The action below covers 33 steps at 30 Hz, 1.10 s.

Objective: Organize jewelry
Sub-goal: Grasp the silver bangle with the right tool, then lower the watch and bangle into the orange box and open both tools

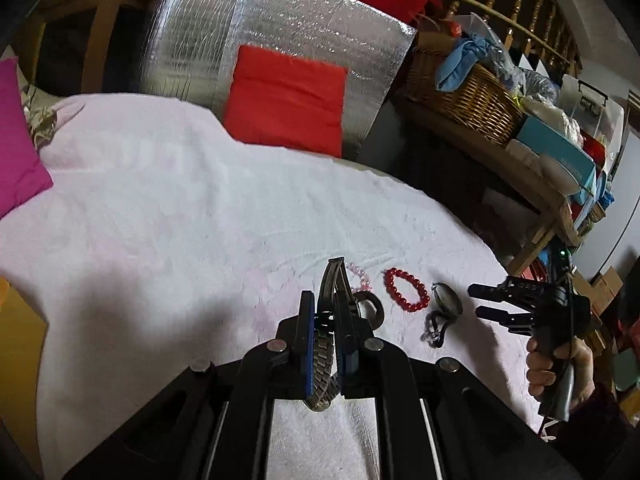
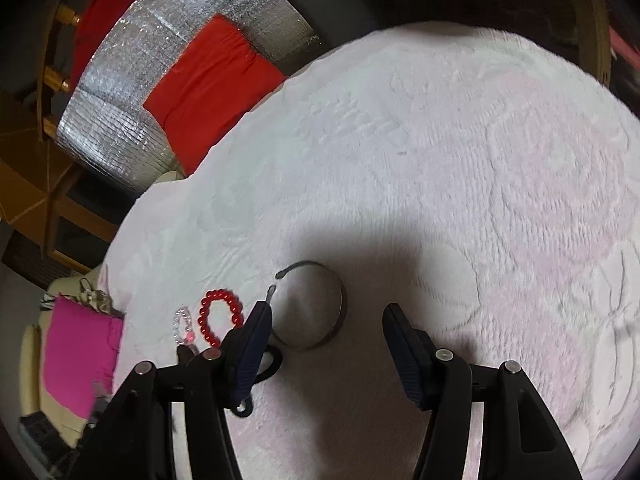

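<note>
My left gripper [image 1: 326, 316] is shut on a metal link watch band [image 1: 324, 364] and holds it above the white towel [image 1: 180, 220]. Beyond it lie a pale pink bead bracelet [image 1: 360, 274], a red bead bracelet [image 1: 406, 290] and a round glass pendant on a dark cord [image 1: 448, 300]. My right gripper [image 1: 480, 300] is open at the right, near the pendant. In the right wrist view the right gripper [image 2: 328, 316] is open over a thin metal bangle [image 2: 338, 308], with the red bracelet [image 2: 218, 316] and the pink bracelet [image 2: 184, 326] to its left.
A silver foil bag [image 1: 280, 40] with a red cushion [image 1: 286, 98] stands behind the towel. A magenta cushion [image 1: 16, 140] lies at the left. A wicker basket [image 1: 476, 100] and boxes crowd a shelf at the right. A dark ring-shaped piece [image 2: 270, 362] lies under my right gripper's left finger.
</note>
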Motion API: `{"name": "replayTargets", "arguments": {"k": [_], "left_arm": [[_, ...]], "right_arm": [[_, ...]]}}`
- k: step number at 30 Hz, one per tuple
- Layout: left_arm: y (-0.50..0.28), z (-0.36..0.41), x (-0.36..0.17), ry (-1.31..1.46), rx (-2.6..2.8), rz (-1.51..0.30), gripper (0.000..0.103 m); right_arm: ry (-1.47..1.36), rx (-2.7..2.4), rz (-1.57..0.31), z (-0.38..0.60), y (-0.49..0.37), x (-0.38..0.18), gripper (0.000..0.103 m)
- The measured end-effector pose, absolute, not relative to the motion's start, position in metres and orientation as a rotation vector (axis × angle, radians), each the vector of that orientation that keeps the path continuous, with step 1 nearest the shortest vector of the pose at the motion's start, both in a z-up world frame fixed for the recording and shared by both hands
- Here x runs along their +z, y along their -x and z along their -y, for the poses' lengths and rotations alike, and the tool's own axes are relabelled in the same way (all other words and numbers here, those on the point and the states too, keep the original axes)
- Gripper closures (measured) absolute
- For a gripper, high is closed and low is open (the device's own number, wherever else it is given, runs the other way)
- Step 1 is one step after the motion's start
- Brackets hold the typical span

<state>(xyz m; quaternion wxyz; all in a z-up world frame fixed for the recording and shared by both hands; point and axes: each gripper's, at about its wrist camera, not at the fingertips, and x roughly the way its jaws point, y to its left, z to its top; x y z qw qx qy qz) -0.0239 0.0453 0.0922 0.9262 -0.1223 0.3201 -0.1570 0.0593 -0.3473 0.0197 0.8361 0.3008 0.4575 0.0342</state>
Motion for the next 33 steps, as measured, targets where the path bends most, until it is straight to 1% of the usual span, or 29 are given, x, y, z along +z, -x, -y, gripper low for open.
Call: {"name": "replayTargets", "arguments": {"k": [5,6,7,10,11,12,13,16,25,33], "left_arm": [[0.021,-0.036,0.089,0.25,-0.339,-0.673,0.094],[0.021,-0.035,0.088,0.248,-0.341,-0.675,0.094],[0.022,-0.033,0.088,0.24,-0.341,-0.675,0.094],[0.024,-0.032,0.089,0.234,-0.346,-0.675,0.094],[0.024,-0.032,0.089,0.232,-0.346,-0.676,0.094],[0.024,-0.032,0.089,0.228,-0.342,-0.676,0.094],[0.024,-0.031,0.09,0.224,-0.339,-0.674,0.094],[0.025,-0.032,0.091,0.228,-0.331,-0.67,0.094],[0.036,-0.029,0.1,0.226,-0.317,-0.638,0.094],[0.052,-0.032,0.109,0.232,-0.275,-0.61,0.094]], "right_arm": [[-0.58,0.047,-0.982,0.339,-0.073,0.015,0.041],[-0.548,0.029,-0.996,0.337,-0.077,0.012,0.045],[-0.526,0.014,-1.009,0.335,-0.08,0.01,0.056],[-0.436,-0.037,-1.025,0.33,-0.087,0.004,0.078],[-0.394,-0.049,-1.023,0.327,-0.088,0.005,0.083],[-0.36,-0.059,-1.018,0.325,-0.089,0.006,0.095],[-0.344,-0.066,-1.017,0.323,-0.089,0.007,0.098],[-0.342,-0.065,-1.0,0.322,-0.086,0.013,0.099],[-0.361,0.005,-0.874,0.317,-0.057,0.052,0.099],[-0.348,0.097,-0.886,0.285,-0.043,0.06,0.099]]}}
